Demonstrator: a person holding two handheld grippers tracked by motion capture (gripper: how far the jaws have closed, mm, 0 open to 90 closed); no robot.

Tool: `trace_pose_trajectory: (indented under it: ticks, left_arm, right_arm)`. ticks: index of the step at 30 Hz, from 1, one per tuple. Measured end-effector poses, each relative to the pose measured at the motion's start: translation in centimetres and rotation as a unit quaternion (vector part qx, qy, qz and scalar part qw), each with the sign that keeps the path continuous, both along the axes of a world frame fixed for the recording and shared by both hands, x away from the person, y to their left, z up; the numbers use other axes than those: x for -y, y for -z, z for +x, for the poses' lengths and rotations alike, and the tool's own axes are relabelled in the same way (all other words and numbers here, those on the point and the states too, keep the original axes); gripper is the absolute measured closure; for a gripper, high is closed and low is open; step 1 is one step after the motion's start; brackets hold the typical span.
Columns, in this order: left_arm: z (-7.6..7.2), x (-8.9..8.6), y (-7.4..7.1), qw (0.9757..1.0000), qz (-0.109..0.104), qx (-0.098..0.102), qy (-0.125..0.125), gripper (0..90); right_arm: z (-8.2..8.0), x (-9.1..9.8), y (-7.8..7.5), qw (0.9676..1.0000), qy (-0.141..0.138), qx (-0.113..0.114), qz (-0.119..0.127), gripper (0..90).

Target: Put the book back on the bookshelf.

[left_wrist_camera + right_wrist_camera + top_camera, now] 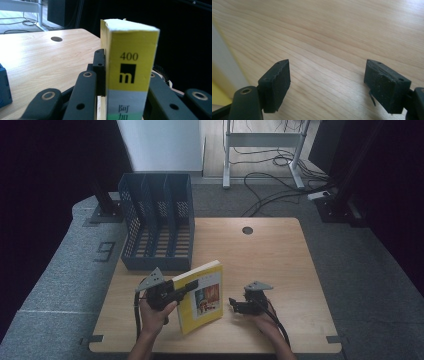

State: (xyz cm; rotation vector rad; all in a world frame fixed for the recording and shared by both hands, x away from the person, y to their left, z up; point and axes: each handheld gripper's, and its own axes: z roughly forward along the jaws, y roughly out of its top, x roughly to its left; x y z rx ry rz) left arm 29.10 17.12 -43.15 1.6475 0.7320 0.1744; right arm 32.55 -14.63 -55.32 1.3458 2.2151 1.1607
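The left gripper (186, 286) had its jaws pinching the book (202, 296) by the spine — in the left gripper view the yellow spine (131, 67) stood squeezed between the 2 black jaws, upright and off the wood. The book was tilted up on the tabletop (270, 255), just in front of the rack (157, 220), its lower edge apparently at the wood.

The right gripper (233, 304) sat just right of the book, low over the tabletop, jaws spread with nothing between them; in its own view bare wood grain showed in the gap.

The step in hand looked like lifting the book to file it in the rack. The next move would likely call for carrying the book back toward one of the rack's 3 slots, turning it so it enters edge-on — the right gripper free to steady the loose cover if it sags.

The tabletop was pale wood with a round cable hole (247, 230) behind and right of the book. Grey carpet lay around it, and beyond the rack stood a white desk frame (262, 150) with cables (280, 190) on the floor amid dark surroundings.
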Motion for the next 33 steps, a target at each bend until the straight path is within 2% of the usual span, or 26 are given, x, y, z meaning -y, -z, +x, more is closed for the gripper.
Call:
trace_pose_trajectory:
  ticks: [3,13,20,33]
  left_arm:
    - [0.0,-0.2,-0.1,1.0,-0.002,0.002,-0.004,75.1]
    - [0.0,-0.5,-0.2,0.9999,-0.009,0.004,-0.012,75.0]
    - [-0.1,-0.6,-0.4,0.9998,-0.011,0.008,-0.016,75.0]
    - [-0.1,-2.5,-1.0,0.9987,-0.028,0.014,-0.04,75.0]
  right_arm:
    - [0.0,0.0,0.0,1.0,0.002,-0.001,0.001,21.2]
    - [-0.1,-0.4,0.0,0.9997,0.006,0.009,-0.022,22.0]
    - [-0.1,-0.3,0.0,0.9998,0.01,0.007,-0.018,22.4]
    - [-0.1,-0.5,0.0,0.9994,0.009,0.011,-0.031,22.3]
